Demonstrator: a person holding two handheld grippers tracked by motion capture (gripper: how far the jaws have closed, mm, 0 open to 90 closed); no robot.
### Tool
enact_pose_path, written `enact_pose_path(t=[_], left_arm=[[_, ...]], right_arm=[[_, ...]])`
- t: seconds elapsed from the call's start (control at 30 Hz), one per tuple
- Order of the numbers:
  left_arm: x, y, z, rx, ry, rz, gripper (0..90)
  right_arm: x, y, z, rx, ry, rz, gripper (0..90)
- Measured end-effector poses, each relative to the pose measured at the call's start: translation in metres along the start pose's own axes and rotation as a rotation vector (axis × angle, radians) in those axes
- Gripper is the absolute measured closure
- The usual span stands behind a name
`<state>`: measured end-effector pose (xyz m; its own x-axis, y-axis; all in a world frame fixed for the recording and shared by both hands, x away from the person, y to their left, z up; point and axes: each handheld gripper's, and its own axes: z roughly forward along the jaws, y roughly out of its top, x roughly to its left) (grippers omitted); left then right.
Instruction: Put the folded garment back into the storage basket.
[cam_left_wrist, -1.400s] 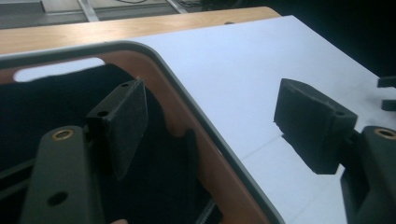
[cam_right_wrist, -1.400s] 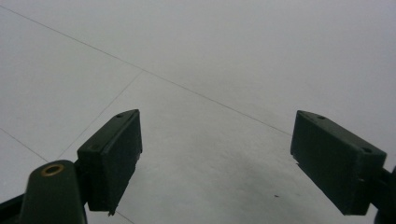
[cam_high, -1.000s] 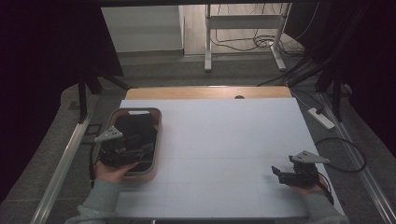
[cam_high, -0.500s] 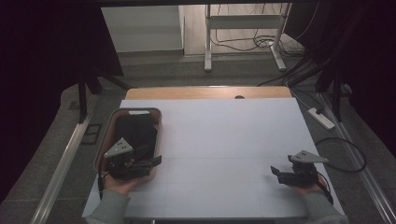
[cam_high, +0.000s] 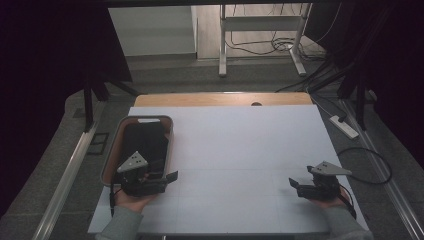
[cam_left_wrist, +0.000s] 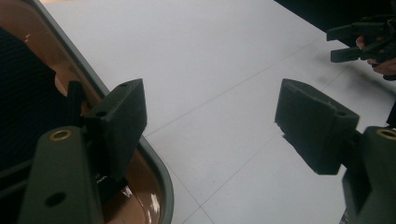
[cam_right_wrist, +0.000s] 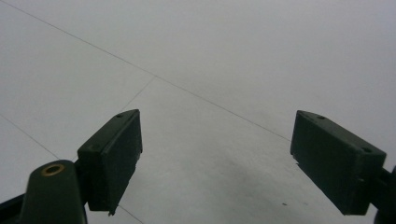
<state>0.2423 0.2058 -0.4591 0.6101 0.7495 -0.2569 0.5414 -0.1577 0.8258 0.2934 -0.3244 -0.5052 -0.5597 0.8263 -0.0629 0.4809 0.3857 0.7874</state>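
Left gripper (cam_high: 167, 177) withdrawn from tray (cam_high: 111, 161) interior to near rim, jaws wide, empty. Right gripper (cam_high: 295, 184) unchanged, wide, over bench (cam_high: 240, 145). Likely release or missed pick.

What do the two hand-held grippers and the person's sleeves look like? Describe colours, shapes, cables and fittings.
Both the left gripper and the right gripper are black, each topped by a grey three-cornered plate. Their jaws are blocky dark rectangular pads with small screw holes, and a brass-coloured rivet sits at the jaw base. A thin black cable trails from the right gripper. The person wears grey sleeves.
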Motion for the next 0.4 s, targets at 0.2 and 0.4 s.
enact_pose_path(t=[0.2, 0.4], left_arm=[[0.0010, -0.0002, 0.0005, 0.002, 0.000, -0.005, 24.5], [0.0015, -0.0002, 0.0015, 0.005, -0.003, -0.009, 24.5]], right_arm=[[0.0004, 0.0003, -0.0006, -0.004, 0.006, -0.008, 17.4], [0.0004, 0.0002, -0.0008, -0.006, 0.006, -0.009, 17.4]])
